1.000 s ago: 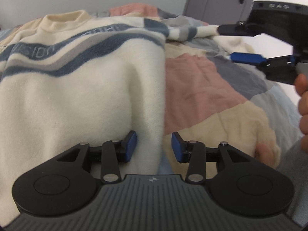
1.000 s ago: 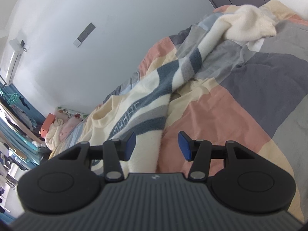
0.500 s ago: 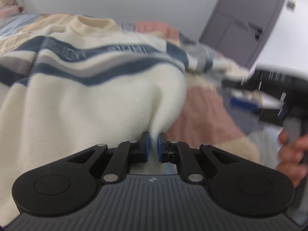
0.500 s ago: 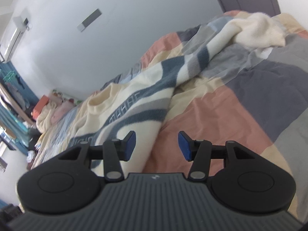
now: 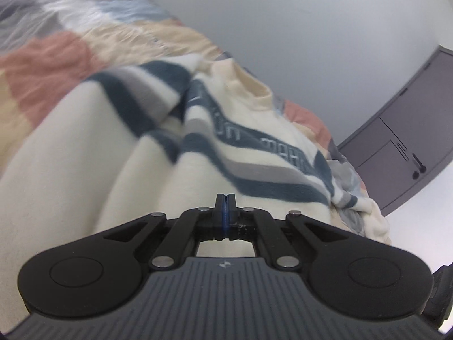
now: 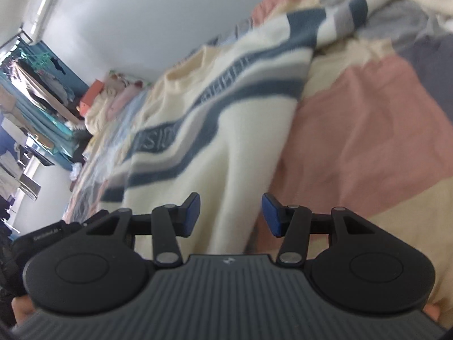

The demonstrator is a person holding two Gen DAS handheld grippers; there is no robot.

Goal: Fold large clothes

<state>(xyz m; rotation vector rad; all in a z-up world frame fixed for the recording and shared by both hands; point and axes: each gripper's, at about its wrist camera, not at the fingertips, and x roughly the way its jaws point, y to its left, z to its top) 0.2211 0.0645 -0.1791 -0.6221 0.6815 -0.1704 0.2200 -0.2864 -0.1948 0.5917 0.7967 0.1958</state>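
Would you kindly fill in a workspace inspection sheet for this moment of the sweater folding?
Surface: bed with a patchwork quilt in pink, cream and grey patches.
Job's things: cream sweater with navy and grey stripes lies on the quilt, one side folded over the chest.
Clutter: pile of clothes and an orange box at the far end of the bed.
Grippers: left gripper has just closed, and whether fabric is pinched cannot be told; right gripper open over the sweater's edge.
Cables: nothing seen.
Surroundings: white wall, grey door, clothes rack.
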